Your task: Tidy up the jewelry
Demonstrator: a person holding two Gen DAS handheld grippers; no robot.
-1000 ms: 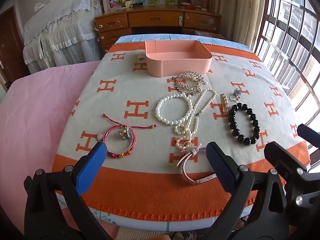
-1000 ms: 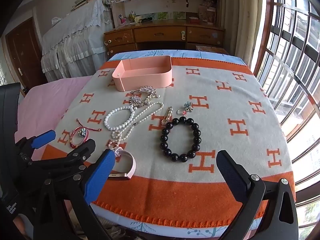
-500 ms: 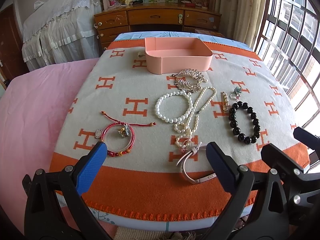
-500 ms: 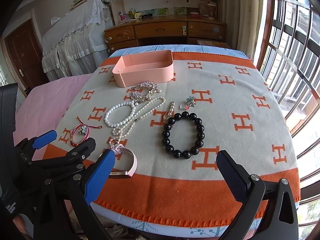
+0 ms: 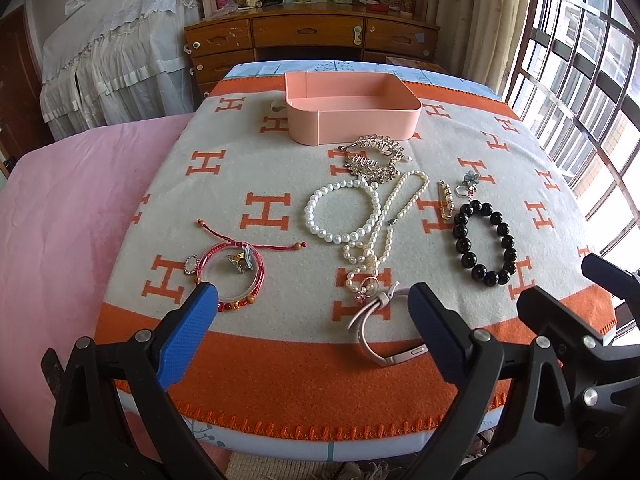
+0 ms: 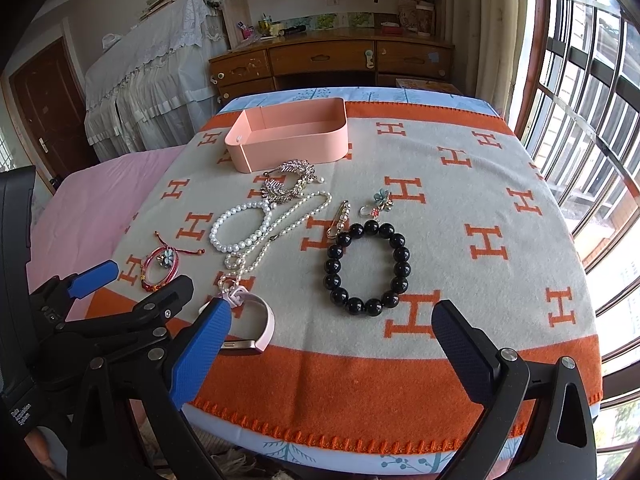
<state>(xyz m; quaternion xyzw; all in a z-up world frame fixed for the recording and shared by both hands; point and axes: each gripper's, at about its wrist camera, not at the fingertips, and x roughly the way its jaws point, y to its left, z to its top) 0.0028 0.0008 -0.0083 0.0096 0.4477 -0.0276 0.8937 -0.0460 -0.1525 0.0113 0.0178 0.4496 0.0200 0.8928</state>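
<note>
Both grippers hover at the near edge of the counter, over the orange-and-cream blanket (image 5: pixel 280 376). The left gripper (image 5: pixel 310 320) has its fingers wide apart, empty; so does the right gripper (image 6: pixel 332 334). The jewelry lies loose on the blanket: a black bead bracelet (image 6: pixel 368 268), a pearl bracelet (image 5: pixel 340 212), a red cord bracelet (image 5: pixel 232 272) (well to the left), a pink band (image 6: pixel 256 328). The pink tray (image 5: pixel 352 120) stands behind them, empty.

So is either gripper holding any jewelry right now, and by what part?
Nothing is held. The left gripper and right gripper are both open and empty.
</note>
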